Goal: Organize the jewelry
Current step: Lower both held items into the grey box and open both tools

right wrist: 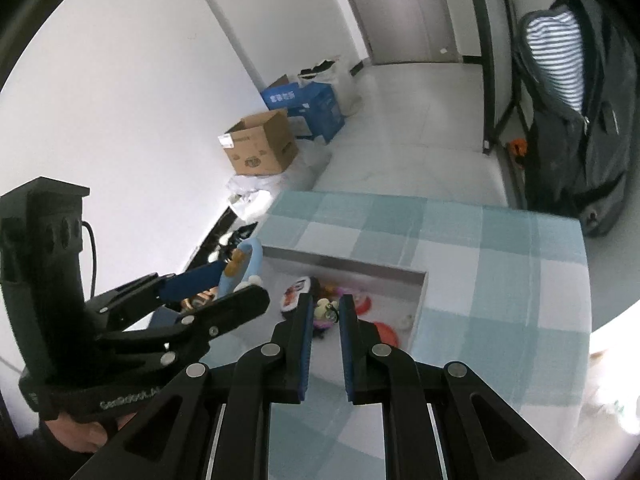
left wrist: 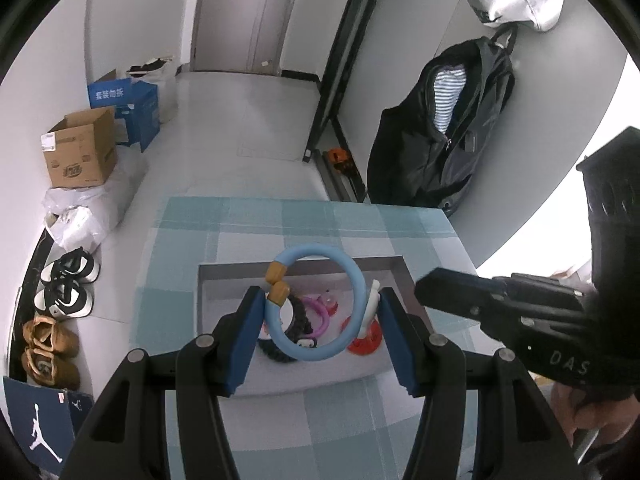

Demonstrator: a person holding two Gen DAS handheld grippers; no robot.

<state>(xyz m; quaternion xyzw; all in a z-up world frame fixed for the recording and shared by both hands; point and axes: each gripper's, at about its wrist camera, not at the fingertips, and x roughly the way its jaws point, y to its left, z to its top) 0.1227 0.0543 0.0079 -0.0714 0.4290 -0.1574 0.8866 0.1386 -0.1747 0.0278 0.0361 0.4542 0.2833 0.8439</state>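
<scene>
My left gripper [left wrist: 319,304] is shut on a light-blue ring bracelet [left wrist: 318,304] with two amber beads, held upright just above a grey tray [left wrist: 300,270]. The tray holds a dark braided bracelet [left wrist: 298,316], a pink bracelet [left wrist: 318,310] and red pieces [left wrist: 366,342]. In the right wrist view the left gripper [right wrist: 230,286] holds the blue bracelet [right wrist: 250,260] at the tray's left edge. My right gripper [right wrist: 325,308] hovers over the tray [right wrist: 420,292] with its jaws a narrow gap apart and nothing between them; small charms [right wrist: 324,308] lie beneath.
The tray sits on a table with a blue-and-white checked cloth [left wrist: 260,232]. On the floor beyond are cardboard boxes [left wrist: 80,152], a blue box [left wrist: 128,108], shoes [left wrist: 66,284] and plastic bags. A black jacket [left wrist: 444,128] hangs at the right.
</scene>
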